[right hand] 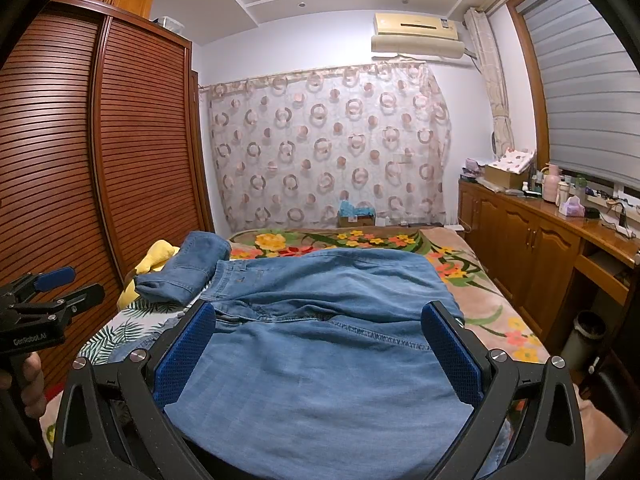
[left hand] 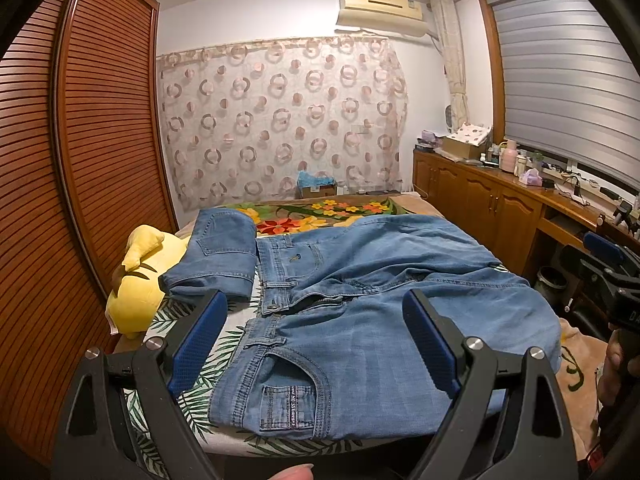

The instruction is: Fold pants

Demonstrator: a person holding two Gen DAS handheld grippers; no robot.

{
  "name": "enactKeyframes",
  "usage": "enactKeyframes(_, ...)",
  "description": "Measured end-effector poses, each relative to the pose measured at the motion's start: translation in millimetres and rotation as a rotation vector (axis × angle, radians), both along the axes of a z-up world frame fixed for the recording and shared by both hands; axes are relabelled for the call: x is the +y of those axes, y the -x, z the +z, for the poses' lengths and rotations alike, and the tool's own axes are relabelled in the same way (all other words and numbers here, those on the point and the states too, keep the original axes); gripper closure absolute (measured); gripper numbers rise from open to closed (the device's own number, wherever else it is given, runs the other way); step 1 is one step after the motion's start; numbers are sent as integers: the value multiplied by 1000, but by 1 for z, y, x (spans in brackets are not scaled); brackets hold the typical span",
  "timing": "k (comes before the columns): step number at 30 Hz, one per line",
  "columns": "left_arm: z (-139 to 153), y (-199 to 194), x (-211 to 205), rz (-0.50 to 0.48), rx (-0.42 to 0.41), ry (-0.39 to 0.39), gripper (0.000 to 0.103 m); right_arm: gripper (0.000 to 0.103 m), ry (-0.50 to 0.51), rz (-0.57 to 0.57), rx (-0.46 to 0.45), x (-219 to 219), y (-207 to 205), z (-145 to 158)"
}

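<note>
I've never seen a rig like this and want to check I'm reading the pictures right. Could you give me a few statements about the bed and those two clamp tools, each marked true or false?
1. Both grippers, left gripper and right gripper, are open. True.
2. The jeans lie spread on the bed. True.
3. The yellow plush toy sits on top of the jeans. False: it lies beside them, by the wardrobe.
4. The folded denim piece is red. False: it is blue.
</note>
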State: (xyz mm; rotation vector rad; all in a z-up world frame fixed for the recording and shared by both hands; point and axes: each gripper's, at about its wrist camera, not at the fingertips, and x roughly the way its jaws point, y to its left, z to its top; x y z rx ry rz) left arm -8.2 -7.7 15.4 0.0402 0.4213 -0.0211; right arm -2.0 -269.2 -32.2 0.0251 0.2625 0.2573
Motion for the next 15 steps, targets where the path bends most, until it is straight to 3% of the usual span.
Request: enactKeyframes(15, 5, 2, -7, -2, -1, -2, 13, 1, 3, -2, -2, 1, 1, 0)
